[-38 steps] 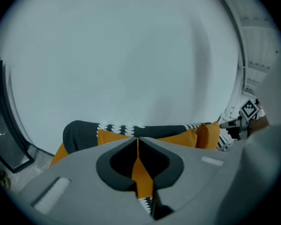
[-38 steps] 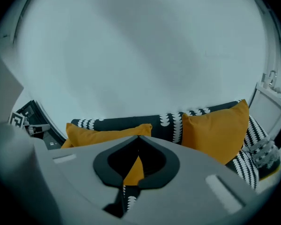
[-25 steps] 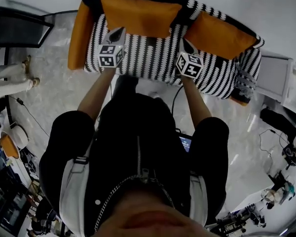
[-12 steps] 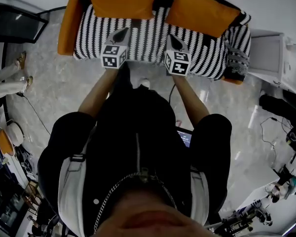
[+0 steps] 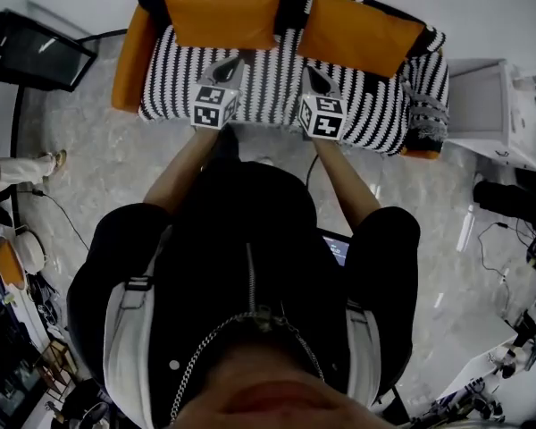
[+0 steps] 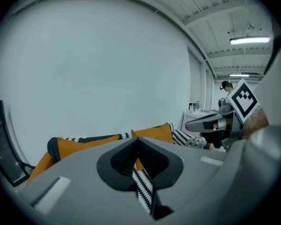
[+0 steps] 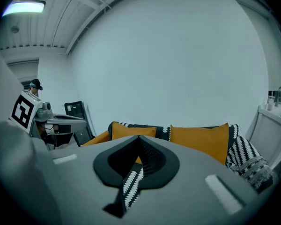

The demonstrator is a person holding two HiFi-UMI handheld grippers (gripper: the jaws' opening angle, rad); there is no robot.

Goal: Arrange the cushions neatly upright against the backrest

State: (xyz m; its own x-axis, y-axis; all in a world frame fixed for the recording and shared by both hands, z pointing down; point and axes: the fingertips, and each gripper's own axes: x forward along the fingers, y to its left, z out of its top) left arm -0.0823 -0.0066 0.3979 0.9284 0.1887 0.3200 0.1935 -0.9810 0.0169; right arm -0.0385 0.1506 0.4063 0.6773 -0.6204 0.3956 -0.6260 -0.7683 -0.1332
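- L gripper [image 5: 238, 59]: I read its fingers [image 6: 84, 172] as fully closed, tips meeting, nothing gripped. Only the sofa's striped cover shows through the slit below the tips.
- R gripper [image 5: 312, 72]: same condition. Its fingers [image 7: 206, 172] are pressed together and empty.
- Pos.: in the head view both grippers are held out side by side over the front half of the sofa [image 5: 268, 96] seat, tips aimed at the backrest [image 5: 292, 4]. Both are clear of the cushions. I cannot tell whether either one touches the seat.
- L cushion [image 5: 221, 14]: orange, standing upright, leaning on the backrest at the sofa's left end.
- R cushion [image 5: 357, 34]: orange, upright against the backrest on the right half, top edge slightly skewed vs. the L cushion.
- Gap: the two cushions sit near each other w/ a strip of backrest visible between them.
- Sofa: b/w striped cover, w/ an orange armrest [image 5: 129, 56] on the left.
- A knitted throw [image 5: 424, 114] is draped over the right end.
- Surroundings: dark monitor [image 5: 36, 50] left of the sofa, white cabinet [image 5: 482, 105] just right of it, pale marbled floor [image 5: 98, 177] in front.
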